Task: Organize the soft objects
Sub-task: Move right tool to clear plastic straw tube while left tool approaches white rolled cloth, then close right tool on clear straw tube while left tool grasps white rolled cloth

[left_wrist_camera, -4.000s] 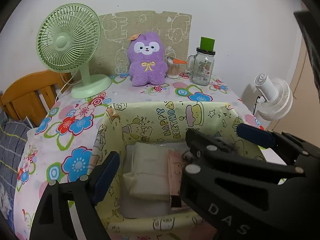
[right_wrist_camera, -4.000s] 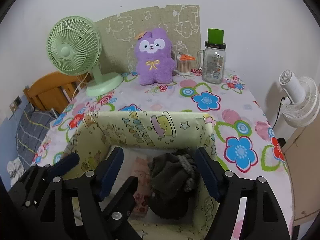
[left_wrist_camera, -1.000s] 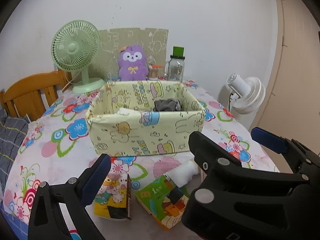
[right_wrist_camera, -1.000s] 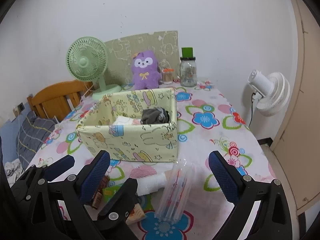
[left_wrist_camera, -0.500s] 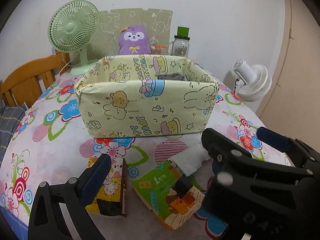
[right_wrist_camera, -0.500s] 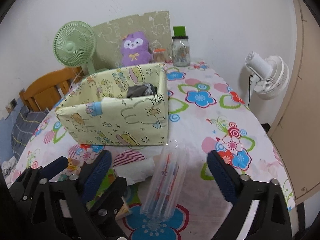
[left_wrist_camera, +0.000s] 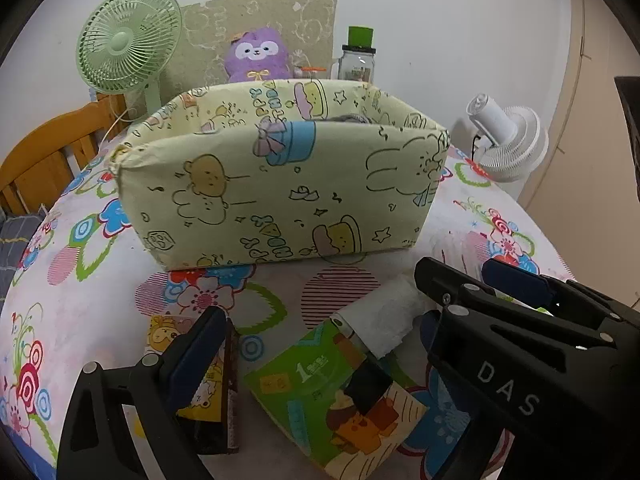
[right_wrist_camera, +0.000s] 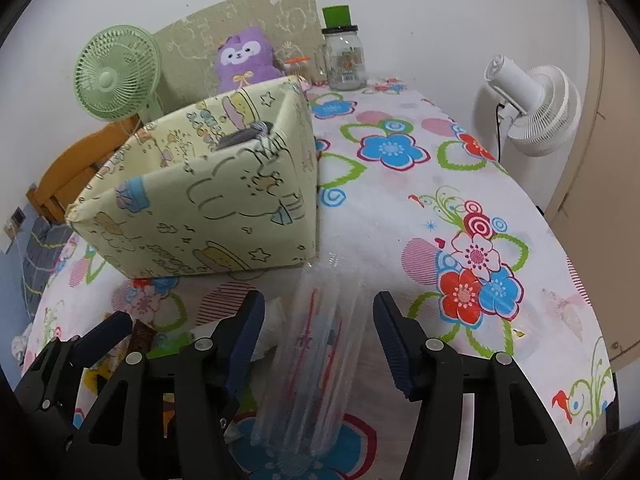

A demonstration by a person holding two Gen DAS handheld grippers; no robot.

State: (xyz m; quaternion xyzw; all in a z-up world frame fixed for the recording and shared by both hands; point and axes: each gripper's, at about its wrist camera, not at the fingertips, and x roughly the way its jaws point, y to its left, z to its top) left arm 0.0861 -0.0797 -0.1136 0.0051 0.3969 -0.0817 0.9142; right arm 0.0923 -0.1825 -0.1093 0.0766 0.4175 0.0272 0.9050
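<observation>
My left gripper stands wide open just above the table, its jaws closing slightly. They straddle a green tissue pack and a white rolled cloth, touching neither. A yellow cartoon pack lies by its left finger. My right gripper is closing around a clear plastic pack of red and blue sticks. Its pads are still a little off the pack. The right gripper's black fingers cross in front of the left gripper's right side. The yellow fabric box behind holds a dark grey cloth.
At the back stand a green fan, a purple plush and a glass jar with a green lid. A white fan stands off the table's right edge, and a wooden chair on the left. The flowered tablecloth lies bare on the right.
Both grippers have left the box and sunk toward the packs at the table's front. The right jaws have narrowed around the clear pack. The dark cloth now lies in the box.
</observation>
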